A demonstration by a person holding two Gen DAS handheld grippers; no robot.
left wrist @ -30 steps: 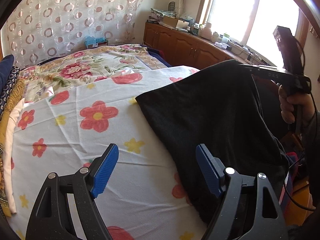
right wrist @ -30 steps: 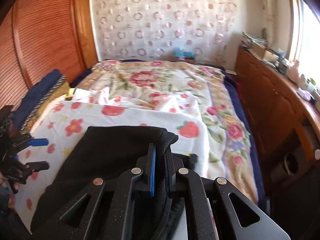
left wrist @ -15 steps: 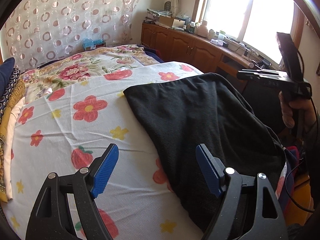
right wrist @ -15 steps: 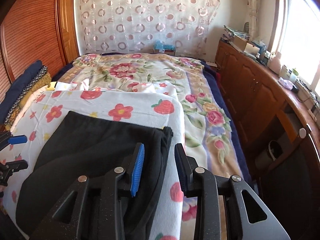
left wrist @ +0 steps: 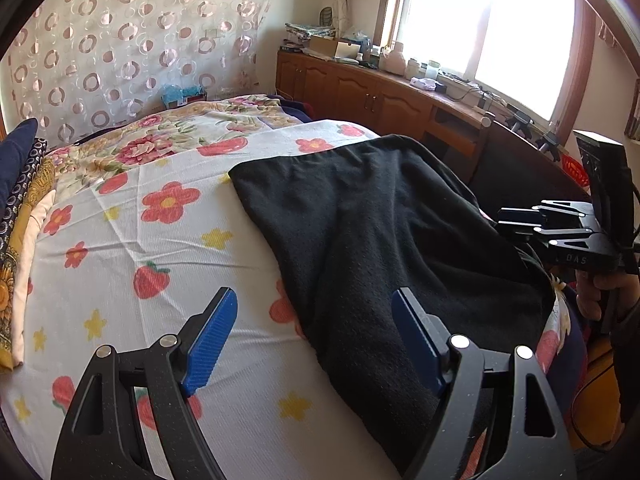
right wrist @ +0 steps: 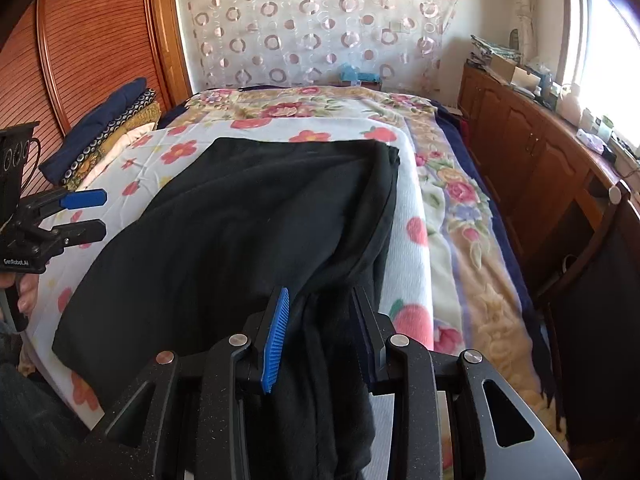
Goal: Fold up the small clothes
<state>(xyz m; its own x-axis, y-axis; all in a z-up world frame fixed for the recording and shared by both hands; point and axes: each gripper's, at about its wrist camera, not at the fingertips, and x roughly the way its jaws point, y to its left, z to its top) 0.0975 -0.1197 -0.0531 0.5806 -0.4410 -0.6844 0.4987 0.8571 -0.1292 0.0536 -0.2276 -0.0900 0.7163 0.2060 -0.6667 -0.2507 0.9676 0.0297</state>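
one black garment [right wrist: 256,216] | flat on bed [right wrist: 452,216] | long axis toward curtain [right wrist: 320,20]

One black garment [right wrist: 248,220] lies on one bed [right wrist: 460,200]. One white flowered sheet [left wrist: 120,280] is spread under it, over one floral bedspread [right wrist: 320,104]. Two hand-held grippers show: the left [left wrist: 312,340] and the right [right wrist: 320,332], each with two fingers. One stack of folded cloth [right wrist: 108,132] sits by the headboard side; four layers can be counted. One patterned curtain [right wrist: 320,20] hangs behind. One long cabinet [right wrist: 532,136] runs under the window.
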